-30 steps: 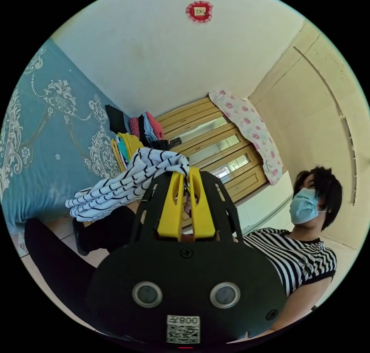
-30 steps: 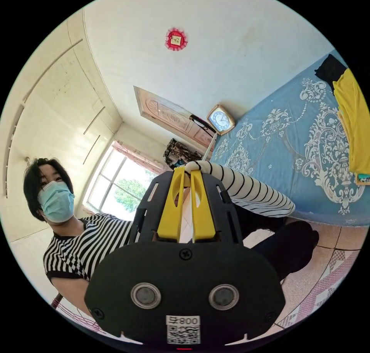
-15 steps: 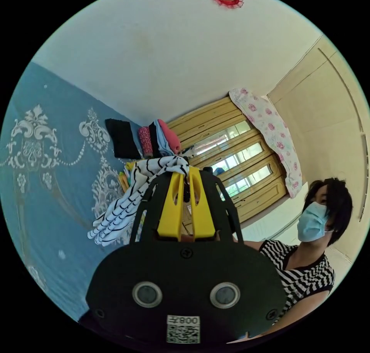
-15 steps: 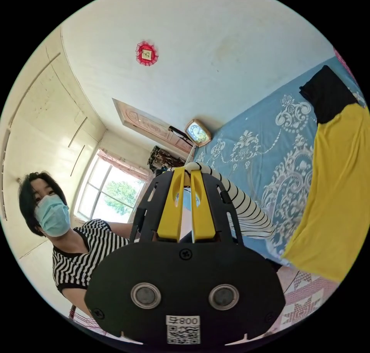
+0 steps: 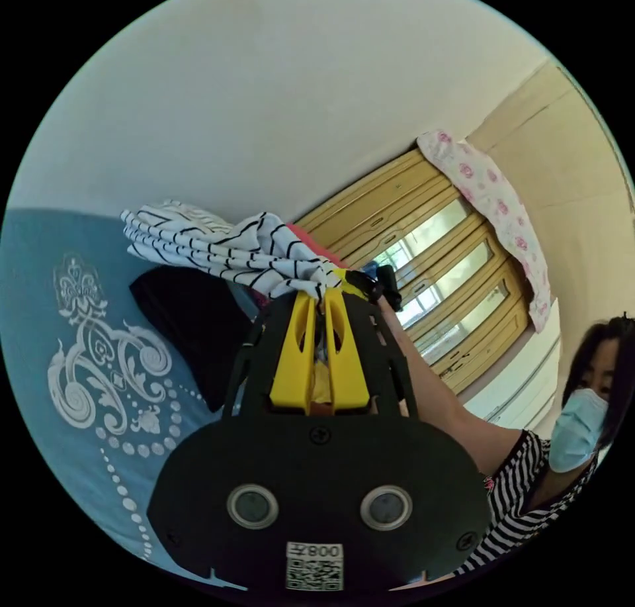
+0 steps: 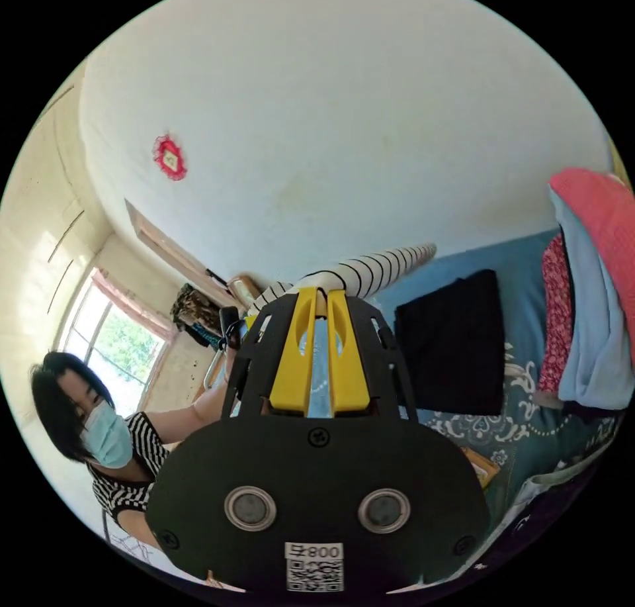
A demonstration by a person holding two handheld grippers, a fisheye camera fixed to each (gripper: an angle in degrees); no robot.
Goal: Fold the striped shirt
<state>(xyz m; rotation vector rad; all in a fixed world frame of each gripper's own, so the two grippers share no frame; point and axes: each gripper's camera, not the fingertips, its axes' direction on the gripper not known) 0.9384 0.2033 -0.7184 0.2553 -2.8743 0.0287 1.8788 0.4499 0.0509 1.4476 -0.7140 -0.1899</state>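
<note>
- The left gripper (image 5: 319, 294) has its fingers (image 5: 295, 349) nipped together on a bunched edge of the striped shirt (image 5: 218, 246), which fans out to the left in the air, above the blue bedspread (image 5: 73, 342) and a black garment (image 5: 188, 316).
- The right gripper (image 6: 321, 294) has its fingers (image 6: 346, 352) pinched narrow on another rolled part of the shirt, which trails to the right over the bed.
- Risk: both holds look like thin pinches at the fingertips, so a quick swing could pull the cloth free, or the loose fan could land crumpled on the stacked clothes (image 6: 589, 289).
- Compared with a second ago, both views tilt further towards the ceiling and bed; the shirt, which hung below the left gripper, now streams out level, probably from the swing.
</note>
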